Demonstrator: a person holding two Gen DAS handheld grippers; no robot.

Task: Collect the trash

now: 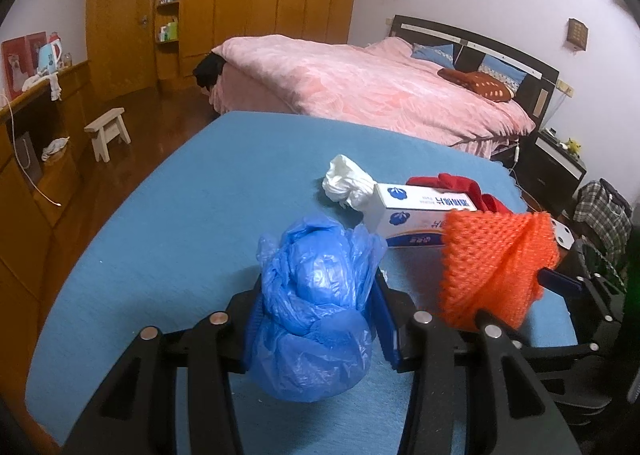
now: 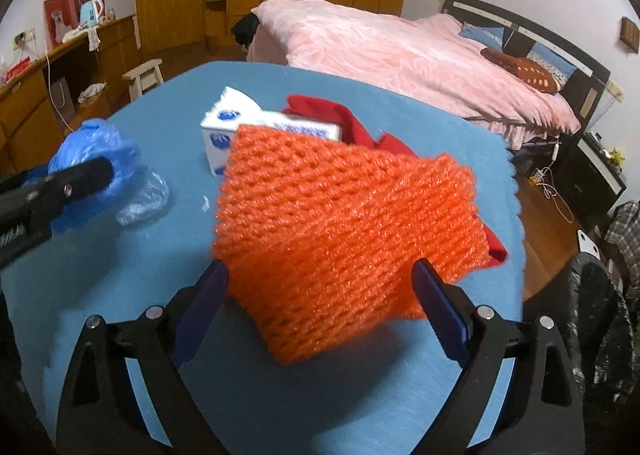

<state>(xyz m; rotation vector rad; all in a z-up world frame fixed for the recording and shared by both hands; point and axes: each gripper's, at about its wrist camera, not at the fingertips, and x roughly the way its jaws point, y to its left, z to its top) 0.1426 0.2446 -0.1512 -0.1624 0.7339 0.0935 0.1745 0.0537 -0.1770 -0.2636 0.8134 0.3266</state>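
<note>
Left gripper (image 1: 318, 307) is pinched on the crumpled blue plastic bag (image 1: 316, 303), blue pads pressed into both sides, bag lifted just clear of the blue surface (image 1: 160, 235); in the right wrist view some clear plastic (image 2: 144, 199) hangs under it, can't tell if it touches the cloth. Further right, still on the surface: white crumpled tissue (image 1: 346, 181), touching the white box with blue print (image 1: 412, 221), and red cloth (image 1: 460, 185) behind the box, all not yet collected. Right gripper (image 2: 320, 287) holds the orange foam net (image 2: 336, 223); fingers sit fairly wide with the net bulging between them, so grip looks light, contact on the pads partly hidden. Net is raised over the surface in front of the box. Judgement: pick step done for two pieces, both hands full, so next is carry and drop. A dark bag-like shape (image 2: 600, 315) at the far right edge may be the bin, can't confirm. Next move calls for keeping both grips closed during transfer, net most likely to slip, then return for tissue and box
</note>
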